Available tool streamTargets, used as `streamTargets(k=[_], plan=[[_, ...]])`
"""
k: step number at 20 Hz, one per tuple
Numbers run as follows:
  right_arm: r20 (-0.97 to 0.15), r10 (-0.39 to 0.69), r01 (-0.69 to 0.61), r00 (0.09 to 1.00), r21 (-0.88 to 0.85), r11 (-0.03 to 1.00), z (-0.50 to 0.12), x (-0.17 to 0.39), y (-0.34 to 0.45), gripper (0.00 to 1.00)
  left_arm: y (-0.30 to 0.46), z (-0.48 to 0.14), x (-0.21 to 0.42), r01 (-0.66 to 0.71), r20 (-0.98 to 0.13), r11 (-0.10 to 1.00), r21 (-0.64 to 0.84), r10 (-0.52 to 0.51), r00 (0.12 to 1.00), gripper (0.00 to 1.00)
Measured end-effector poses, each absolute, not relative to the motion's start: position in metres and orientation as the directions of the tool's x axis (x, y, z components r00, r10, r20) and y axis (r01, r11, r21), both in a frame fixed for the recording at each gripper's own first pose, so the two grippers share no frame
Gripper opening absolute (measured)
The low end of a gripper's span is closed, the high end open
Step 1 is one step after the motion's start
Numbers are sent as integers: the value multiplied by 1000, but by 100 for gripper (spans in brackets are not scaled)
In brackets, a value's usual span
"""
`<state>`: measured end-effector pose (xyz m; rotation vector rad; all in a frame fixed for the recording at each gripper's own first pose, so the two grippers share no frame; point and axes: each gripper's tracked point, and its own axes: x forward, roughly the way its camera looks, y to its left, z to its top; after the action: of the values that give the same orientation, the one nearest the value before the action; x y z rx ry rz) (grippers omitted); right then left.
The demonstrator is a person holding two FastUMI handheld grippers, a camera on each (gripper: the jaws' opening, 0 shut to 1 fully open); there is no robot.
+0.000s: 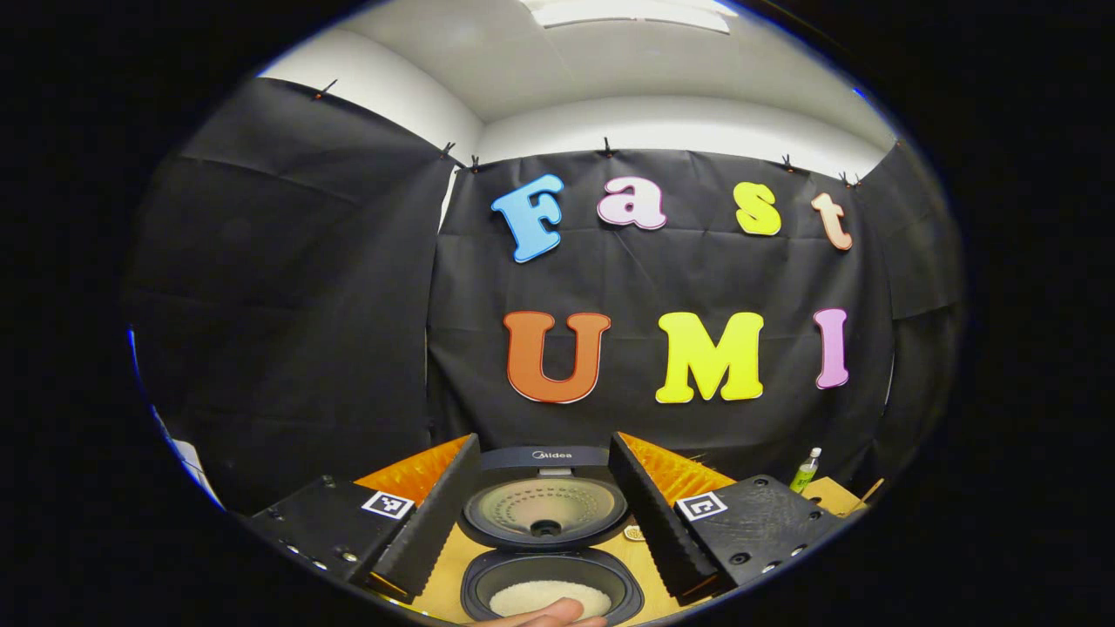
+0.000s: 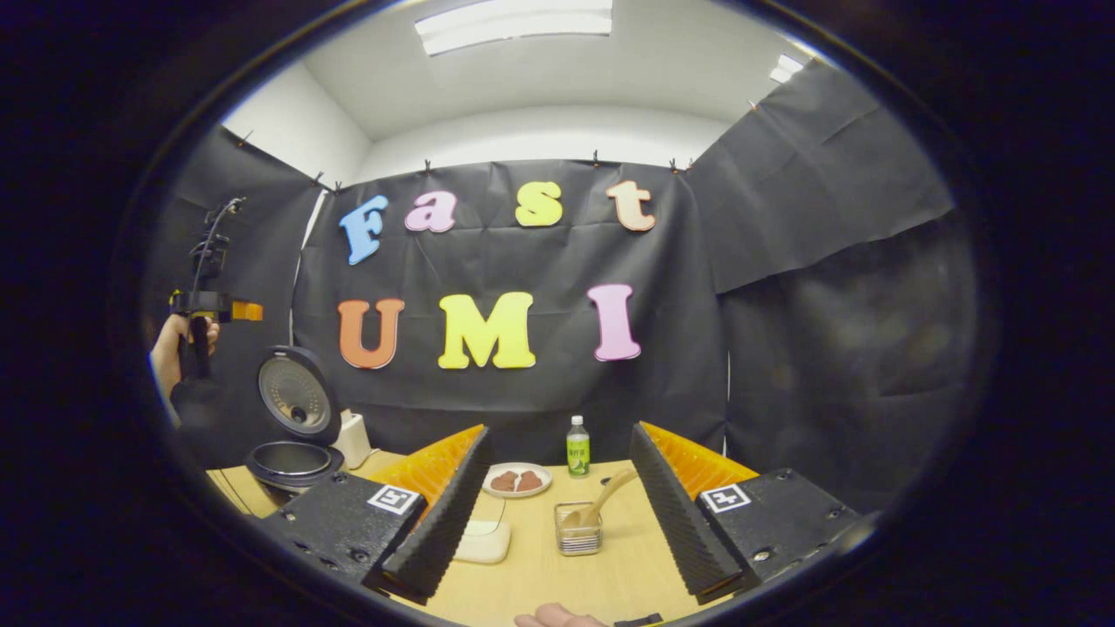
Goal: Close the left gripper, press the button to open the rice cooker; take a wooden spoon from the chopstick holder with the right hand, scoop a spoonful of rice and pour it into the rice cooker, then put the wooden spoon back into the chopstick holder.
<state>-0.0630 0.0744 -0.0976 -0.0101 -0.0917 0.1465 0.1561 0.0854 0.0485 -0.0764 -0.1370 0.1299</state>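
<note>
**Cooker open, spoon back in the holder**

I had the left gripper (image 1: 544, 514) raised over the table (image 1: 444, 575) with its jaws spread wide and nothing between them. Straight ahead of it the cooker (image 1: 549, 575) stood open, lid (image 1: 544, 505) tipped up and back, and I could see white rice (image 1: 540, 596) lying in the pot. A fingertip (image 1: 544, 616) poked in at the bottom edge, just in front of the rice.

On the other side, my right gripper (image 2: 557, 509) also hung open and empty above the table (image 2: 523, 583). Between its fingers I saw the holder (image 2: 578, 529), a small clear one, with the spoon (image 2: 601, 503) standing in it and leaning to the right. Behind it sat a plate (image 2: 517, 480) and a green bottle (image 2: 577, 447); a white dish (image 2: 483, 542) lay just left of the holder. Far left in the right gripper view, the cooker (image 2: 292, 435) stood lid-up, and a hand (image 2: 170, 353) held the other gripper above it.
</note>
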Motion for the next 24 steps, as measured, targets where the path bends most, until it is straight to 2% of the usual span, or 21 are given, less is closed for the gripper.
streamTargets(k=[3,10,13,15,16,24], plan=[[99,157,-157,983,-4,988,-103,-56,76,100,84,37,191,-131,123,990,-43,135,983,94],[38,175,-176,984,24,984,-140,-28,83,100,97,42,244,-186,217,982,-15,185,958,94],[35,212,-213,977,29,977,-150,-23,91,100,107,31,274,-201,176,977,-65,210,962,94],[43,221,-222,974,25,975,-152,-21,93,100,126,11,291,-259,105,964,-65,264,959,94],[43,215,-216,976,23,976,-154,-20,91,100,130,16,297,-259,145,962,-82,268,952,100],[28,208,-208,978,-13,978,-161,-20,91,100,124,14,276,-214,160,974,-79,224,961,100]])
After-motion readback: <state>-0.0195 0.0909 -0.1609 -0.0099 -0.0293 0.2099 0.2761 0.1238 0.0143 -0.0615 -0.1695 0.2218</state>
